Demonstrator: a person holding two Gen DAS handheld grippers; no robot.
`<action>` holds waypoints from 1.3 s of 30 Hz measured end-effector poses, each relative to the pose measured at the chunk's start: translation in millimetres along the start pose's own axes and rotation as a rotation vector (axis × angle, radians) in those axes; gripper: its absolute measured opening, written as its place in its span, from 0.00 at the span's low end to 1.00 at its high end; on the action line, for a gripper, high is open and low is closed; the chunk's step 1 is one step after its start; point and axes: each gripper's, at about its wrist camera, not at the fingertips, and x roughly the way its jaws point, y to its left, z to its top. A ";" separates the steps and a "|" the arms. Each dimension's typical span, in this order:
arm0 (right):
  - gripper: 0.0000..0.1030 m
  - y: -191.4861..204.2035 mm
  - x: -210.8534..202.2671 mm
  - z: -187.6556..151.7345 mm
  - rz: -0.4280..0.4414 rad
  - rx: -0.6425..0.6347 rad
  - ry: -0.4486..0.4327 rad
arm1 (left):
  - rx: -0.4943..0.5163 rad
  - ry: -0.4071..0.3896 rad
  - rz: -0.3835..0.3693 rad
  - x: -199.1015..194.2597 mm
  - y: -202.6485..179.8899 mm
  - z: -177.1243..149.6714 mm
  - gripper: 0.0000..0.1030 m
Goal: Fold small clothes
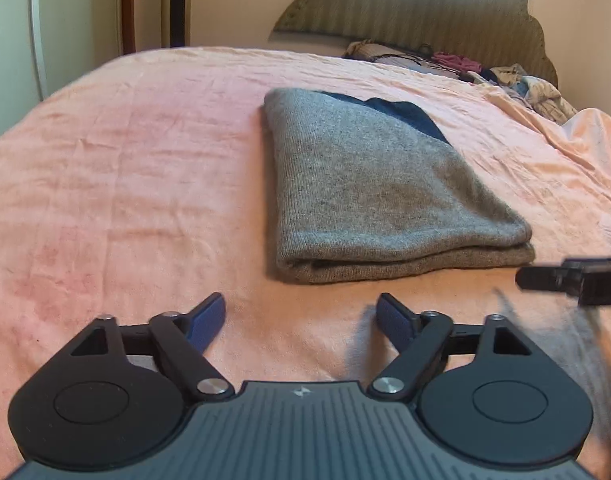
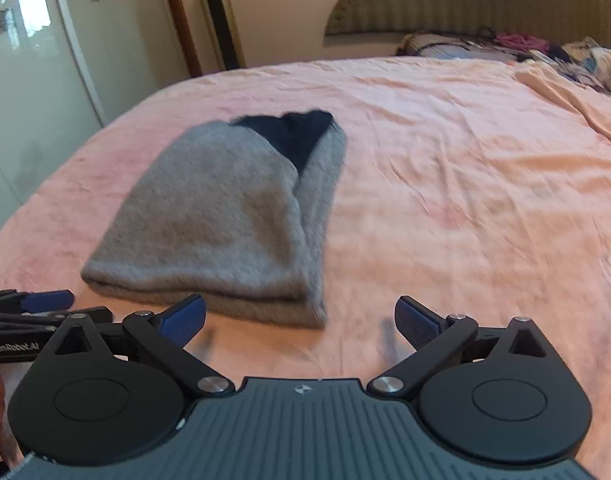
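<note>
Both grippers hang over the pink bed with nothing in them. On the left gripper (image 1: 301, 320) the jaws stand wide apart, and only bare blanket shows between its blue ribbed pads (image 1: 207, 318). On the right gripper (image 2: 301, 322) the jaws stand even wider, and they hold nothing too. Each gripper is black plastic with round flat discs, thin arms and shiny metal pins.

The sweater (image 1: 385, 192) is the thing to fold. It lies flat on the blanket (image 1: 125, 184), just past the tips of both grippers and not touching them. It is grey, soft and fuzzy, with fine knit ribs. It is folded into a thick pad with rounded edges, and two layers show along its near edge. A dark blue patch (image 1: 409, 114) peeks out at its far end, shaped like a wedge.

The blanket under the sweater is pink, fleecy and full of small wrinkles. Far behind the sweater stands a headboard (image 1: 421, 12) with a wavy top and padded stripes. A heap of mixed clothes (image 1: 505, 76) sits in front of the headboard, well apart from the sweater.
</note>
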 end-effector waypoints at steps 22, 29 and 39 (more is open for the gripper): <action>0.99 -49.5 61.8 70.8 0.303 0.374 0.123 | -0.518 0.089 -0.363 63.1 79.8 93.6 0.92; 1.00 -70.6 138.7 131.6 0.364 0.466 0.123 | -0.481 0.148 -0.376 144.7 78.5 146.5 0.91; 0.28 -43.4 156.0 172.5 0.409 0.264 0.020 | -0.132 -0.003 -0.233 144.7 29.6 194.8 0.26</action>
